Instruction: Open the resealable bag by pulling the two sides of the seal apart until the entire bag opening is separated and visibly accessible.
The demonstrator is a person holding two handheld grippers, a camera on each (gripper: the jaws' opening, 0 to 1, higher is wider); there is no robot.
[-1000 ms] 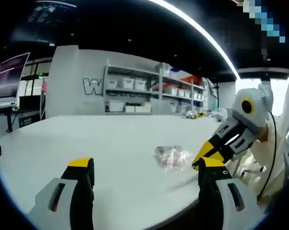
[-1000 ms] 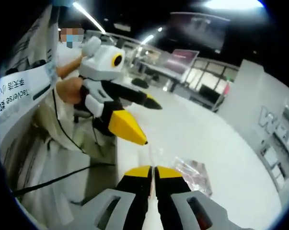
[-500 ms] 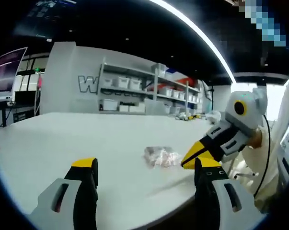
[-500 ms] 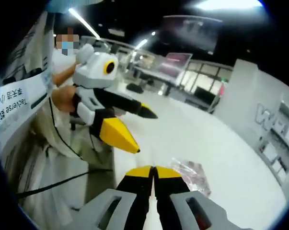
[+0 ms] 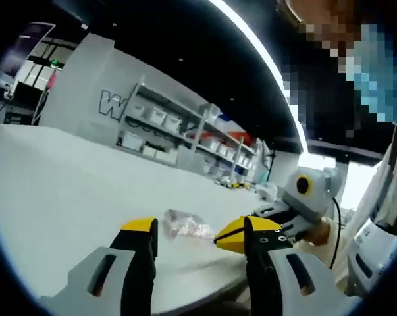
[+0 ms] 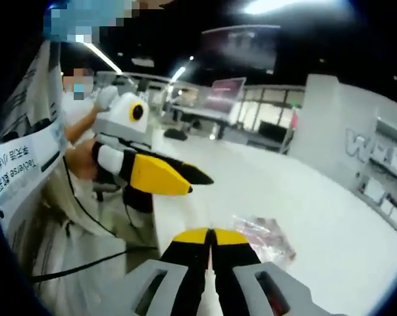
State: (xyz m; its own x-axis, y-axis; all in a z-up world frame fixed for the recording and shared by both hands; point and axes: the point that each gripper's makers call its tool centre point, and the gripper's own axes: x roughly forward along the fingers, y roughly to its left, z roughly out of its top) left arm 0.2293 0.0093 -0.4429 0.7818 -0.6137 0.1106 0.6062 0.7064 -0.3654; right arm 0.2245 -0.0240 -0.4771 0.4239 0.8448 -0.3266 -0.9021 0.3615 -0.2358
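The room was big and dim, with long lights on a dark ceiling and shelves (image 5: pixel 178 128) full of white boxes along the far wall. A wide white table (image 5: pixel 47 178) ran across the room, and a person in light clothes stood at its edge.

The resealable bag (image 5: pixel 185 226) lay flat on the table, close to the near edge. It was clear, crinkly plastic with something pinkish inside. It looked shut, but the seal was too small and blurry to find.

In the left gripper view, the left gripper (image 5: pixel 197 232) hung above the table with its jaws wide apart and nothing held. The bag sat just past the tips, at about 12 o'clock, a little nearer the left-hand jaw. Its long side ran across the view, from about 9 to 3 o'clock.

In the right gripper view, the right gripper (image 6: pixel 211 234) had its jaws pressed together with nothing between them. The bag (image 6: pixel 267 236) lay just past the tips, at about 1 o'clock.

Both grippers were near the bag and neither touched it. They pointed at it from opposite sides. Which was nearer was hard to tell. My guess is that the right gripper would need to spread its jaws before taking one side of the seal.
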